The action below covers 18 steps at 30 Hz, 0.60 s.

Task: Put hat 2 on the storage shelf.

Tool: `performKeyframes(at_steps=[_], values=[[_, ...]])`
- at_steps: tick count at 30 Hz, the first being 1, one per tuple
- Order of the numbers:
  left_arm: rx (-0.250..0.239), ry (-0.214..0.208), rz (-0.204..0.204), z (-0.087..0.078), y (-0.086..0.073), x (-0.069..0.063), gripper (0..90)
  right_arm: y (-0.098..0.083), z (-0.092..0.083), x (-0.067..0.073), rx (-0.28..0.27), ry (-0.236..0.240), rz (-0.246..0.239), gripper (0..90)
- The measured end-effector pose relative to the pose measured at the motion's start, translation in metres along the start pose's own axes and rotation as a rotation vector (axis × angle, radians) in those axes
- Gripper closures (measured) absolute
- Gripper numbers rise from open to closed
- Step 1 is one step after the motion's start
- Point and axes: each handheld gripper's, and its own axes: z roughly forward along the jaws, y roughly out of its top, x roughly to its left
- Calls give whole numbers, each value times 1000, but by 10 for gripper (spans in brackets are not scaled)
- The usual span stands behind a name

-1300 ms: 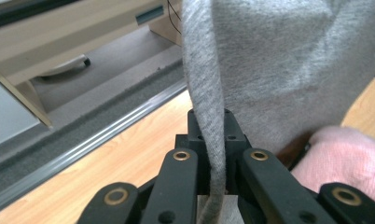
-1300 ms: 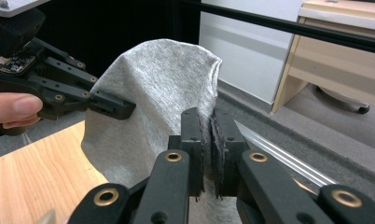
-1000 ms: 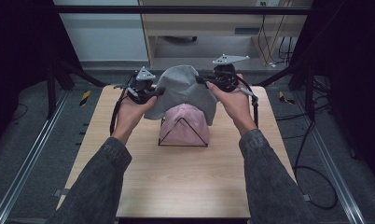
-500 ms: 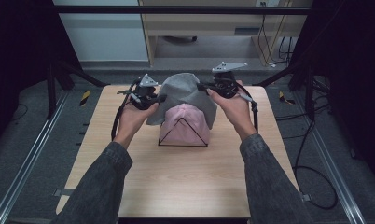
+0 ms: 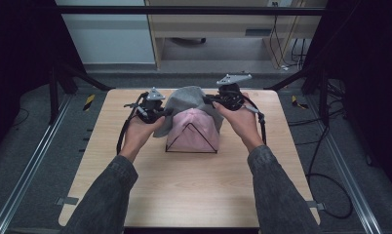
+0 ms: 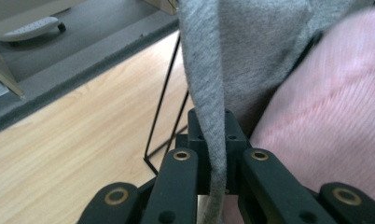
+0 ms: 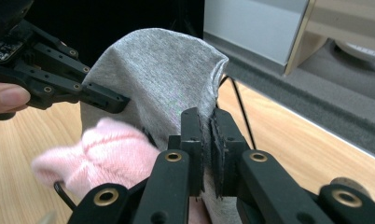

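Observation:
A grey cloth cap (image 5: 188, 99) hangs stretched between both grippers over a pink knitted cap (image 5: 194, 129) that sits on a black wire stand (image 5: 191, 151) at the table's middle back. My left gripper (image 5: 166, 113) is shut on the grey cap's left edge (image 6: 251, 42), next to the pink knit (image 6: 330, 107) and the wire stand (image 6: 164, 98). My right gripper (image 5: 209, 99) is shut on its right edge. In the right gripper view the jaws (image 7: 206, 119) pinch the grey fabric (image 7: 157, 70), with the pink cap (image 7: 111, 149) below and the left gripper (image 7: 115, 100) across.
The wooden table (image 5: 194, 190) has bare room in front of the stand. Metal rails run along both sides on the floor. Yellow-black tools lie on the floor at left (image 5: 88, 101) and right (image 5: 295, 101). Cables trail at the right (image 5: 330, 161).
Both hands have come down with the grey cap between them. The cap now hangs lower over the pink cap and covers more of its top.

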Motion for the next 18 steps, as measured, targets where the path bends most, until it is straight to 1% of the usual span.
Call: performKeyframes(at_steps=[3, 6, 7, 10, 12, 13, 18], values=[[5, -4, -18, 4, -9, 0, 865, -6, 5, 2, 16, 4, -1, 848], [15, -8, -23, 7, -18, 1, 865, -10, 10, 3, 29, 7, 1, 847], [16, -10, -31, 8, -20, 1, 865, -11, 11, 4, 35, 10, 2, 847], [23, -10, -28, 10, -25, 1, 865, -12, 14, 5, 45, 11, -3, 845], [30, -12, -38, 11, -29, 1, 864, -12, 15, 6, 57, 11, -4, 845], [36, -12, -38, 12, -31, 1, 865, -12, 16, 6, 59, 10, -13, 843], [49, -18, -46, 15, -40, 1, 863, -14, 19, 7, 82, 6, -11, 841]])
